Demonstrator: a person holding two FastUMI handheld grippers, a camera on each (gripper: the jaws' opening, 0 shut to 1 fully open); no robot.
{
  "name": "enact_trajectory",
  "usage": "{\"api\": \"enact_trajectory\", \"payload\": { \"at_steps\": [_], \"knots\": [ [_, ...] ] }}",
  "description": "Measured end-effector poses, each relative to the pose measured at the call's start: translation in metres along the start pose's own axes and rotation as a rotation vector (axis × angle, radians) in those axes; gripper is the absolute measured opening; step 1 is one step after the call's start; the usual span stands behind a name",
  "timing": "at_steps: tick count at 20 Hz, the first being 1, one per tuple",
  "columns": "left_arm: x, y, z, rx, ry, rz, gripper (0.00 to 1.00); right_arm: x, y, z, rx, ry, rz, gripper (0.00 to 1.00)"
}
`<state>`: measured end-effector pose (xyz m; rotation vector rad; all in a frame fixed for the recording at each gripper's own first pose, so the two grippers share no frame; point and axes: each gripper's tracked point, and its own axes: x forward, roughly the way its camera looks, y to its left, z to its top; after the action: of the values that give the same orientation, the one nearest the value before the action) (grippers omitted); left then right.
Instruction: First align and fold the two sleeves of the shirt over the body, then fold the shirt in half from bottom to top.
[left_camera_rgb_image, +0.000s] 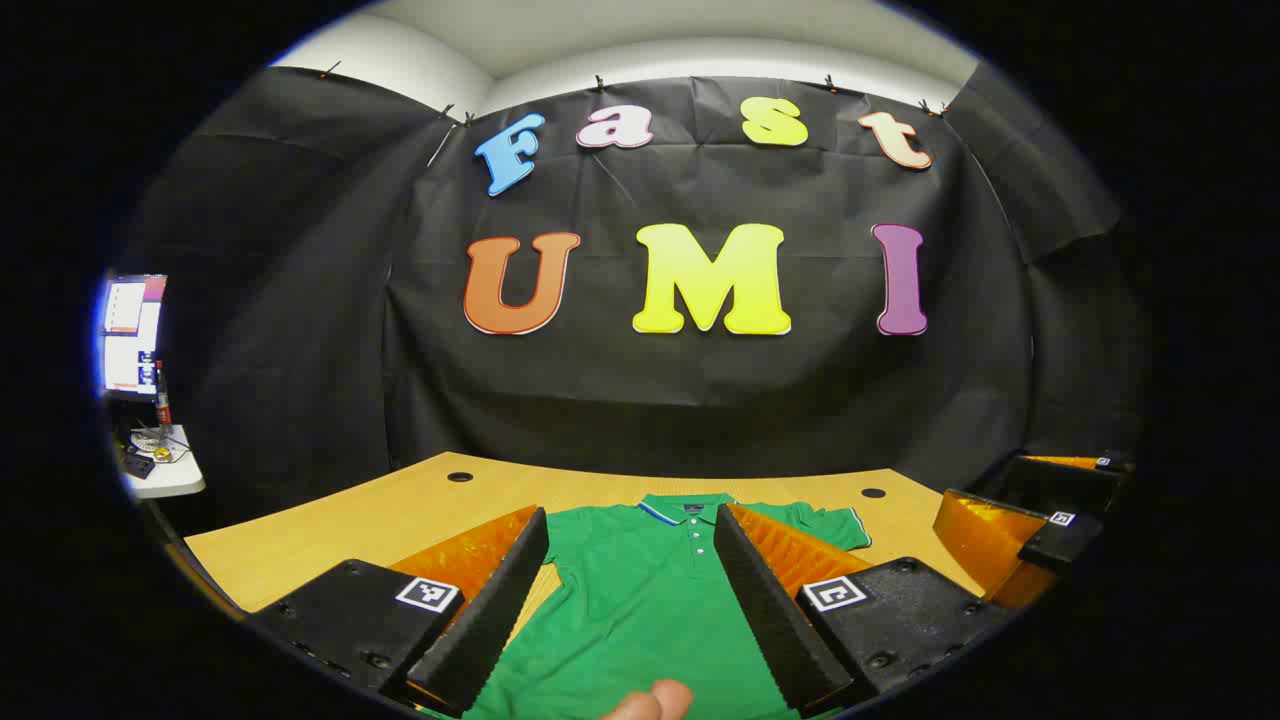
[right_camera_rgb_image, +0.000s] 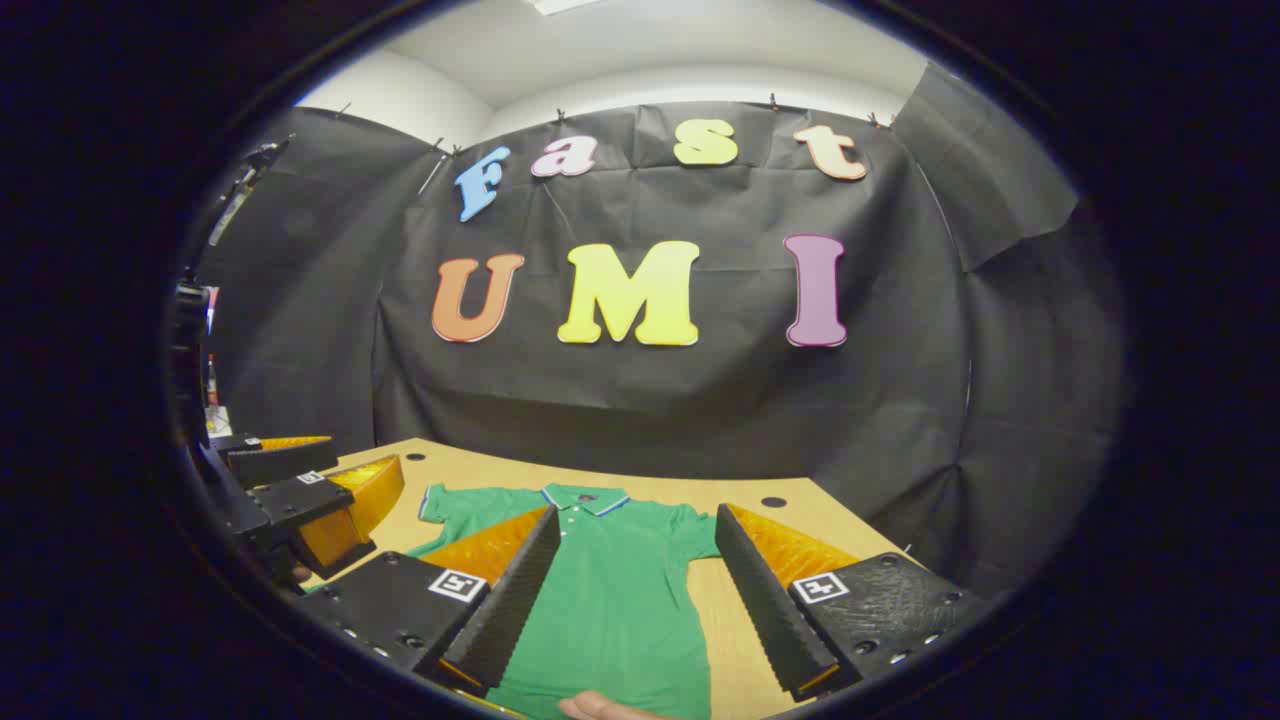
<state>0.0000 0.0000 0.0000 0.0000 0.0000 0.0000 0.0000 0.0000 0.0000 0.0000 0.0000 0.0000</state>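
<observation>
A green polo shirt (left_camera_rgb_image: 640, 600) lies flat on the wooden table (left_camera_rgb_image: 330, 520), collar toward the far wall, both short sleeves spread out to the sides. My left gripper (left_camera_rgb_image: 630, 600) hovers open above the shirt's body, its fingers framing the button placket. My right gripper (right_camera_rgb_image: 630, 600) is open too, above the shirt's right side (right_camera_rgb_image: 610, 600), where the right sleeve (right_camera_rgb_image: 700, 535) lies flat. The right gripper (left_camera_rgb_image: 1010, 530) appears at the right of the left gripper view, and the left gripper (right_camera_rgb_image: 300, 500) at the left of the right gripper view. A fingertip (left_camera_rgb_image: 650, 700) peeks in at the bottom.
Two round holes (left_camera_rgb_image: 460, 477) (left_camera_rgb_image: 873, 493) sit near the table's far edge. A small white side table with a monitor and bottle (left_camera_rgb_image: 150, 400) stands far left. The black cloth wall closes the back.
</observation>
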Motion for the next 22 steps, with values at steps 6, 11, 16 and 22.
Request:
{"api": "enact_trajectory", "payload": {
  "at_steps": [6,11,16,22],
  "knots": [
    [-0.017,0.005,-0.001,-0.021,-0.014,-0.036,1.00,-0.020,0.010,-0.004,0.008,0.015,-0.027,0.95],
    [-0.029,0.016,-0.006,-0.077,-0.003,-0.042,1.00,-0.037,0.021,-0.012,0.036,0.044,-0.032,0.95],
    [-0.039,0.015,-0.009,-0.079,0.002,-0.060,1.00,-0.055,0.023,-0.003,0.007,0.002,-0.040,0.96],
    [-0.048,0.002,0.005,-0.019,-0.042,-0.088,1.00,-0.063,0.008,0.006,0.014,-0.014,-0.073,0.95]
  ]
}}
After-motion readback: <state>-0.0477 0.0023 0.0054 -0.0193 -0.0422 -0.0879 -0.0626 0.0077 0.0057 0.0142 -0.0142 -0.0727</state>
